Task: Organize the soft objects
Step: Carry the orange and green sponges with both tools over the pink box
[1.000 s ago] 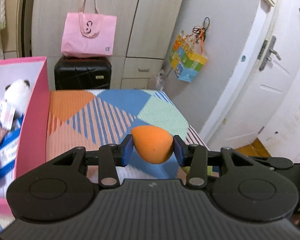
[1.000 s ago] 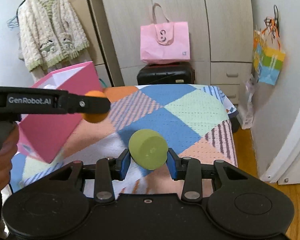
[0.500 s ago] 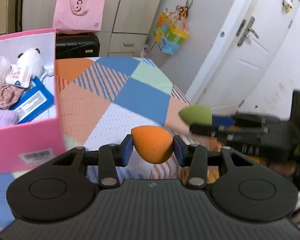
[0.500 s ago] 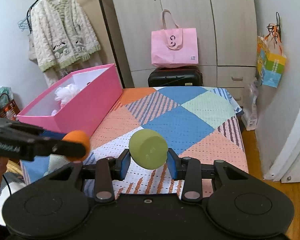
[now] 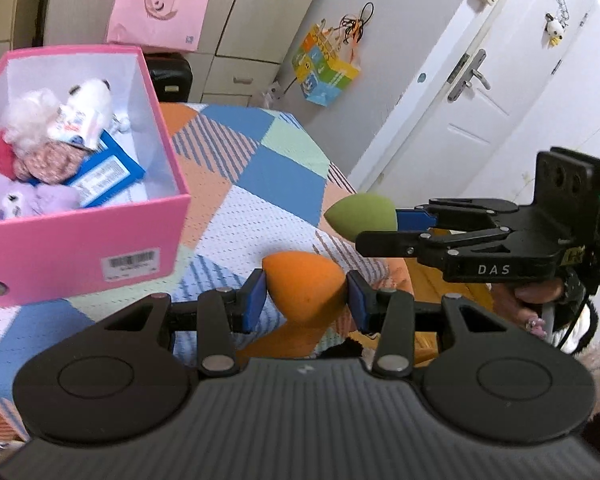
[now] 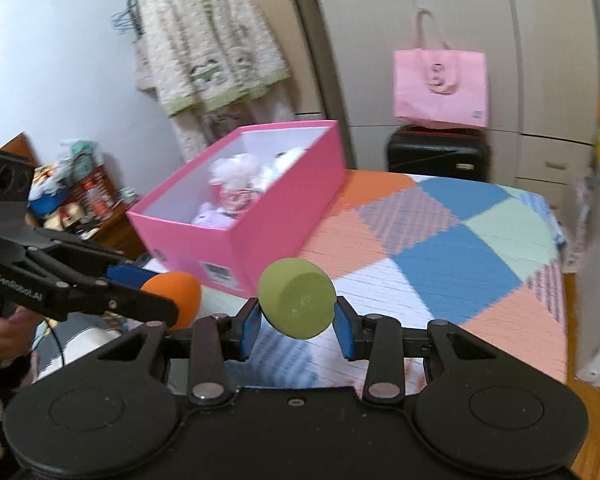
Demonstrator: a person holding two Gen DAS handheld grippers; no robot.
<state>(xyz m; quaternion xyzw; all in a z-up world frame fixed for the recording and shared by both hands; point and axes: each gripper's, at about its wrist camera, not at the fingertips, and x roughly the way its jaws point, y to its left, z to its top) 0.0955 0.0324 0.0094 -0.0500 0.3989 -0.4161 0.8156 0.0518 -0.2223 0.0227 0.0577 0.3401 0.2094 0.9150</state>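
My left gripper (image 5: pixel 306 294) is shut on an orange teardrop sponge (image 5: pixel 304 286), held in the air over the near end of the bed. My right gripper (image 6: pixel 297 318) is shut on a green sponge (image 6: pixel 296 298), its flat round end facing the camera. In the left wrist view the green sponge (image 5: pixel 362 214) and the right gripper (image 5: pixel 384 220) show to the right of the orange one. In the right wrist view the orange sponge (image 6: pixel 178 292) sits lower left. An open pink box (image 5: pixel 84 240) with plush toys (image 5: pixel 84 100) and soft items stands on the bed, left of both grippers.
The bed has a patchwork quilt (image 5: pixel 268 184) in blue, orange and green. Behind it stand a black suitcase (image 6: pixel 438 154) with a pink bag (image 6: pixel 440 84), wardrobes and a white door (image 5: pixel 500 92). A cluttered side table (image 6: pixel 72 204) stands left of the bed.
Both grippers pulled back and rose from over the bed, each still holding its sponge. The pink box's inside has come into full view, and the two grippers now see each other side by side.
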